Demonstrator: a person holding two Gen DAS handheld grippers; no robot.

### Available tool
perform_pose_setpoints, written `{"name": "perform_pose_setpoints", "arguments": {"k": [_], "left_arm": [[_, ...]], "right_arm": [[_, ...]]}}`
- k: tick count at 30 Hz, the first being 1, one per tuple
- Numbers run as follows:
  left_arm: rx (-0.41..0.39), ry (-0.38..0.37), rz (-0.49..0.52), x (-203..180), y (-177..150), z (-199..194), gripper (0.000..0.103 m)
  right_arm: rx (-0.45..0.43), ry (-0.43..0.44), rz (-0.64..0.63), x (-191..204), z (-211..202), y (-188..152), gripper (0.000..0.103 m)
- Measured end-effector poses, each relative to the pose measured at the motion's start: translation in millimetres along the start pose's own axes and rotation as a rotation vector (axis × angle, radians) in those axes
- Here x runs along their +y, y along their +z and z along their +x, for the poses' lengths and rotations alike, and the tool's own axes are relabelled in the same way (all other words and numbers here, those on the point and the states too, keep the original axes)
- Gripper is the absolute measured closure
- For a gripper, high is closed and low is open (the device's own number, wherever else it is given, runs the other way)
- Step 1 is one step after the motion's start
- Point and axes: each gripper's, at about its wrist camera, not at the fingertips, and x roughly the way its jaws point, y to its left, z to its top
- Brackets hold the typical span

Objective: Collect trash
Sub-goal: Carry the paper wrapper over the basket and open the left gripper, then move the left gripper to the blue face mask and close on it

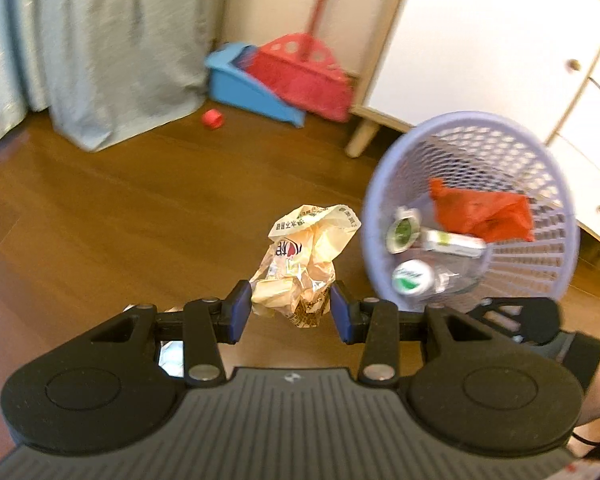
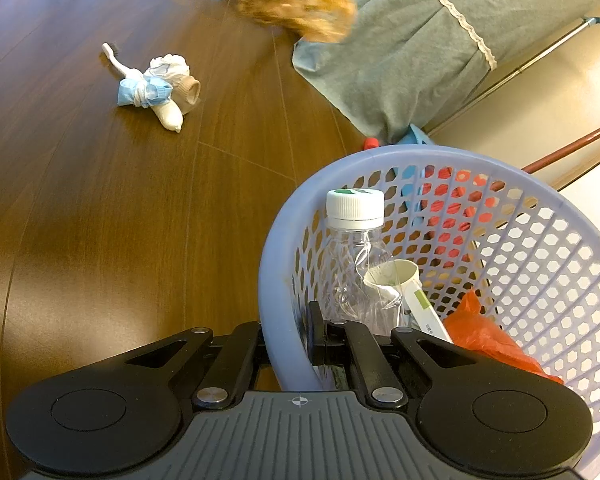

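My left gripper (image 1: 290, 310) is shut on a crumpled yellowish food wrapper (image 1: 308, 256), held up off the wooden floor. To its right the lilac mesh basket (image 1: 548, 264) is tilted toward me, with a red bag (image 1: 484, 212), a clear bottle (image 1: 414, 276), a cup and a small box inside. My right gripper (image 2: 288, 344) is shut on the near rim of that basket (image 2: 560, 216). In the right wrist view the wrapper (image 2: 300, 4) hangs blurred at the top with the left gripper's dark finger in front of it.
A bundle of a blue mask, tissue and socks (image 2: 158, 88) with a toothbrush lies on the floor to the left. A small red cap (image 1: 213, 119), a blue dustpan (image 1: 248, 84) and red broom (image 1: 304, 76) sit by the curtain. A white cabinet (image 1: 480, 40) stands behind the basket.
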Motion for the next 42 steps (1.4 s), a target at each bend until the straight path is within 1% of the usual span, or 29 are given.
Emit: {"name": "perform_pose_setpoints", "arguments": {"k": [4, 9, 10, 11, 12, 13, 14, 15, 18, 20, 24, 28, 30, 32, 34, 36, 40, 42], "left_arm": [[-0.011, -0.073, 0.071, -27.7, 18.3, 2.2, 0.066], [-0.027, -0.17, 0.174, -76.8, 44.9, 14.3, 0.066], [-0.035, -0.186, 0.192, -86.9, 50.6, 18.2, 0.063], [-0.051, -0.207, 0.206, -96.1, 56.6, 22.8, 0.052], [-0.071, -0.232, 0.219, -104.6, 61.4, 28.0, 0.039], [-0.089, -0.24, 0.231, -111.2, 63.5, 31.5, 0.022], [-0.109, -0.227, 0.253, -116.9, 64.8, 33.6, 0.025], [-0.113, -0.214, 0.275, -120.0, 65.8, 35.3, 0.025], [-0.113, -0.18, 0.271, -109.3, 59.7, 35.7, 0.025], [-0.096, -0.135, 0.239, -90.5, 53.8, 36.5, 0.025], [-0.069, -0.032, 0.126, -41.3, 35.4, 29.0, 0.025], [-0.054, 0.097, 0.023, 9.5, 7.6, 9.9, 0.025], [-0.051, 0.184, 0.003, 34.8, -6.1, 1.1, 0.025], [-0.032, 0.24, -0.022, 56.6, -22.6, -4.7, 0.025], [-0.005, 0.269, -0.057, 76.2, -40.0, -9.9, 0.025], [0.03, 0.283, -0.065, 90.3, -56.8, -8.8, 0.028], [0.089, 0.29, -0.037, 100.9, -82.2, 7.7, 0.028], [0.104, 0.273, -0.018, 100.1, -92.0, 17.7, 0.029]], "right_arm": [[-0.001, 0.001, 0.006, -0.3, -0.3, 0.7, 0.102], [-0.005, 0.0, 0.02, -1.9, -0.7, 0.1, 0.102], [-0.007, 0.001, 0.023, -2.5, -0.8, -0.2, 0.102], [-0.009, 0.001, 0.025, -2.6, -1.3, -0.5, 0.102], [-0.01, 0.001, 0.026, -2.7, -1.0, -1.1, 0.102], [-0.012, 0.001, 0.027, -2.8, -1.1, -1.5, 0.102], [-0.013, 0.002, 0.028, -2.8, -1.1, -1.7, 0.102], [-0.013, 0.002, 0.031, -2.8, -0.1, -1.0, 0.102], [-0.019, 0.0, 0.042, -5.3, -0.9, -2.2, 0.102], [-0.022, -0.001, 0.051, -6.2, -1.0, -2.4, 0.102], [-0.024, 0.002, 0.058, -7.5, -1.5, -2.9, 0.102], [-0.024, -0.001, 0.063, -9.1, -2.7, -4.5, 0.102], [-0.023, -0.003, 0.062, -9.5, -2.8, -4.7, 0.102], [-0.02, -0.002, 0.057, -8.9, -2.5, -4.4, 0.102], [-0.018, 0.001, 0.05, -8.6, -2.8, -4.8, 0.102], [-0.016, 0.002, 0.041, -7.6, -2.7, -5.0, 0.102], [-0.013, 0.001, 0.032, -6.8, -3.7, -5.9, 0.102], [-0.011, 0.001, 0.025, -5.9, -3.3, -5.7, 0.102]]}}
